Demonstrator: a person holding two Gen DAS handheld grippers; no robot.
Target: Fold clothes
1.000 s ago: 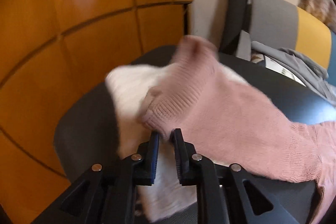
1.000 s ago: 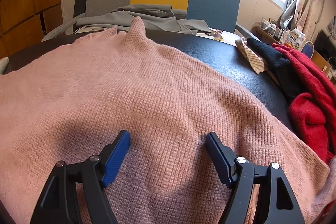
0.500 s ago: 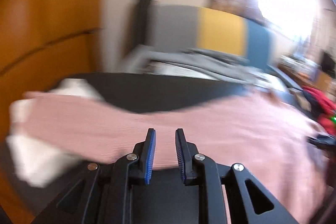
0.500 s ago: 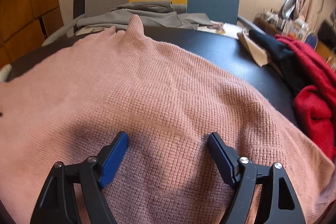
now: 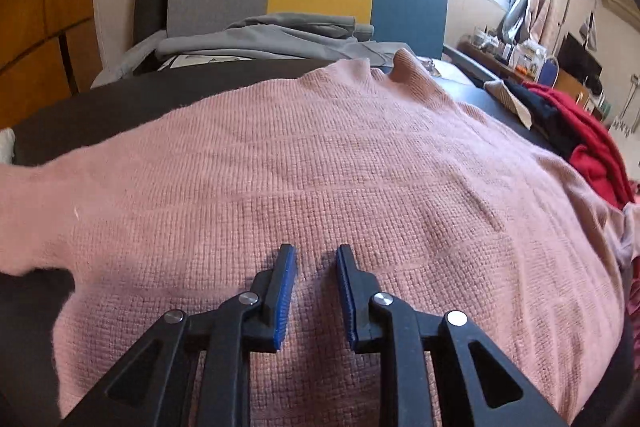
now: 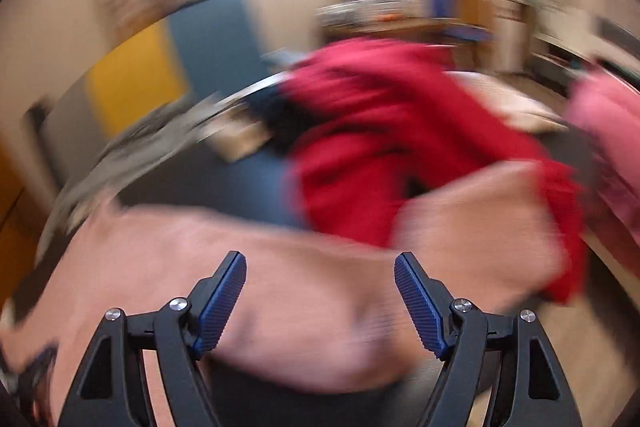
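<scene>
The left gripper [image 5: 316, 259] hangs just above a pink knitted sweater [image 5: 320, 167], its jaws a narrow gap apart and opening, with nothing pinched between them. The sweater spreads flat ahead of and to both sides of the claw over a dark table [image 5: 120, 103]; its waffle knit shows faint horizontal creases, and the collar lies at the far edge. Far right of the claw lies a red garment [image 5: 592, 147]. The right gripper [image 6: 320, 267] has its jaws set wide and empty; its view is blurred, with the pink sweater [image 6: 280, 267] below and ahead of it, and the red garment [image 6: 380, 131] beyond.
</scene>
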